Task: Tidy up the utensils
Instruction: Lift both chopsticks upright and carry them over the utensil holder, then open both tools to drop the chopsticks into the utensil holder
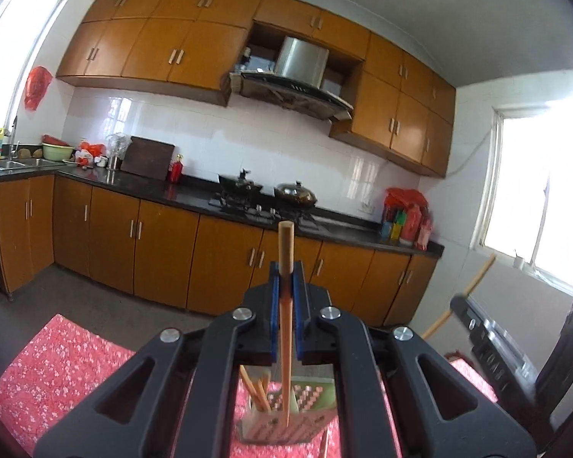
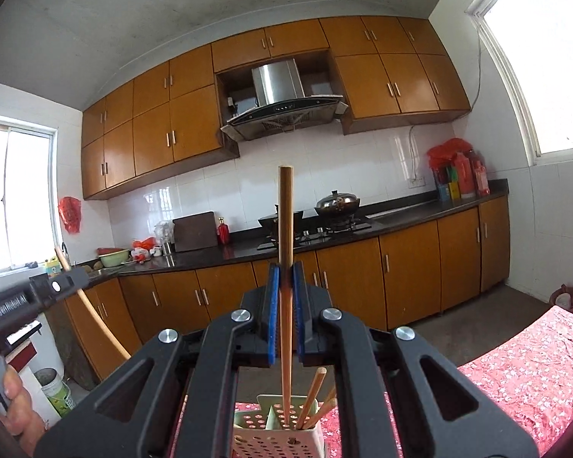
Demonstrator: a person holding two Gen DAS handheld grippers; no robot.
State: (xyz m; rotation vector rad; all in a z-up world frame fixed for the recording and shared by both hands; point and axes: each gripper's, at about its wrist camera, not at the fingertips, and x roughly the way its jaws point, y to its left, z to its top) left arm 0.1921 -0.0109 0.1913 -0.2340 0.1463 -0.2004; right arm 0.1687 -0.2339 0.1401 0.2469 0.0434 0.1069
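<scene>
Each claw is clenched on one wooden chopstick: the left claw pinches its chopstick near mid-shaft, the right claw its own, both standing upright above the perforated holder. They look light, stiff and smooth, so likely to pivot or slip. The holder's base and the bench under it are cut off.

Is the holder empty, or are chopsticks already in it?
Not empty. The holder already has several chopsticks standing tilted in a compartment.

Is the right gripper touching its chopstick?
Touching. The right wrist view shows the right gripper with both blue pads clamped against the chopstick, no gap.
</scene>
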